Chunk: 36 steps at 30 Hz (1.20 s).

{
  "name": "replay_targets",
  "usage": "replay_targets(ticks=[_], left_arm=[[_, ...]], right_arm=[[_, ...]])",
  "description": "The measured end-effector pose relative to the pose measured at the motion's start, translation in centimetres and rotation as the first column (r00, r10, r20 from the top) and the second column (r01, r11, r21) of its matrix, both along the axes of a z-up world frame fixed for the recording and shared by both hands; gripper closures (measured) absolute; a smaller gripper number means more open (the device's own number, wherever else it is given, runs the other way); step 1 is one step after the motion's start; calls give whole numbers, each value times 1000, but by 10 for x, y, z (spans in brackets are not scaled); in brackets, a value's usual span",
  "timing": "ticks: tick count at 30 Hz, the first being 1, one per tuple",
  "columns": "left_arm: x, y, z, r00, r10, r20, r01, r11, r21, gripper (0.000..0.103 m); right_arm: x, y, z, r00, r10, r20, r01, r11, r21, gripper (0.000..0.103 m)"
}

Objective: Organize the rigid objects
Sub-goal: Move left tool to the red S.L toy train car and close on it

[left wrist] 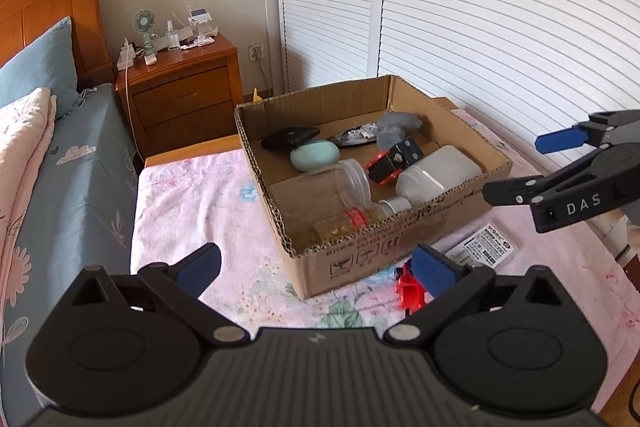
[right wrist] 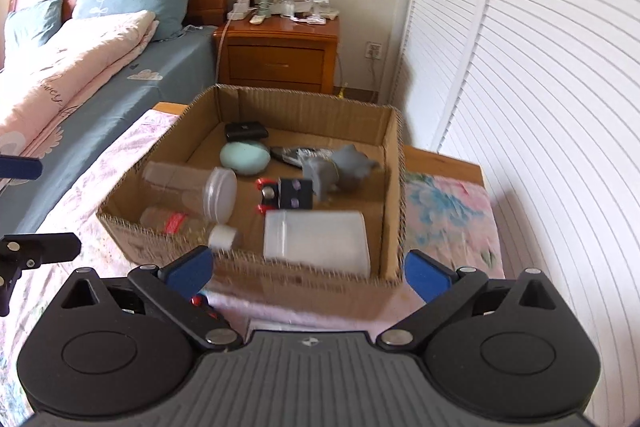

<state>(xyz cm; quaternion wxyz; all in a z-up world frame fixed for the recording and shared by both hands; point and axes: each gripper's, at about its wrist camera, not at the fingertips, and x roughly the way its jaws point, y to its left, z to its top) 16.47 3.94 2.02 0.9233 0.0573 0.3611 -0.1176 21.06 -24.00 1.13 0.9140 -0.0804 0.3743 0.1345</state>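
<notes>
A cardboard box (left wrist: 360,259) (right wrist: 394,187) stands on a pink floral cloth. It holds a frosted white container (left wrist: 440,171) (right wrist: 320,239), a clear jar (left wrist: 344,183) (right wrist: 200,187), a small bottle with a red label (left wrist: 352,219), a mint oval case (left wrist: 314,155) (right wrist: 245,157), a black wallet (left wrist: 290,137) (right wrist: 246,131), a red-and-black toy (left wrist: 394,161) (right wrist: 286,195) and a grey figure (left wrist: 396,127) (right wrist: 340,167). Outside the box, a red toy (left wrist: 410,289) and a printed packet (left wrist: 482,249) lie on the cloth. My left gripper (left wrist: 316,269) is open and empty before the box. My right gripper (right wrist: 308,271) (left wrist: 524,167) is open and empty at the box's near wall.
A bed with a blue sheet, pillows and a pink quilt (right wrist: 60,75) lies on the left. A wooden nightstand (left wrist: 184,83) (right wrist: 280,55) with a small fan and bottles stands behind the box. White louvred doors (left wrist: 500,7) run along the right.
</notes>
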Motion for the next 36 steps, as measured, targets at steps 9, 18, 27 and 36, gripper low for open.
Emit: replay_targets(ticks=[9, 18, 27, 36], left_arm=[[-38, -16, -21, 999, 31, 16, -31, 999, -16, 2], [-42, -30, -30, 1000, -5, -7, 5, 1000, -11, 2], [-35, -41, -39, 999, -26, -44, 25, 999, -20, 2], [-14, -61, -65, 993, -53, -106, 51, 999, -16, 2]], right_arm=[[-26, -19, -63, 994, -67, -87, 70, 997, 33, 0], [-23, -3, -95, 992, -52, -117, 52, 999, -1, 0], [-11, -20, -102, 990, -105, -97, 105, 994, -8, 0], [-13, -34, -102, 994, -42, -100, 41, 999, -8, 0]])
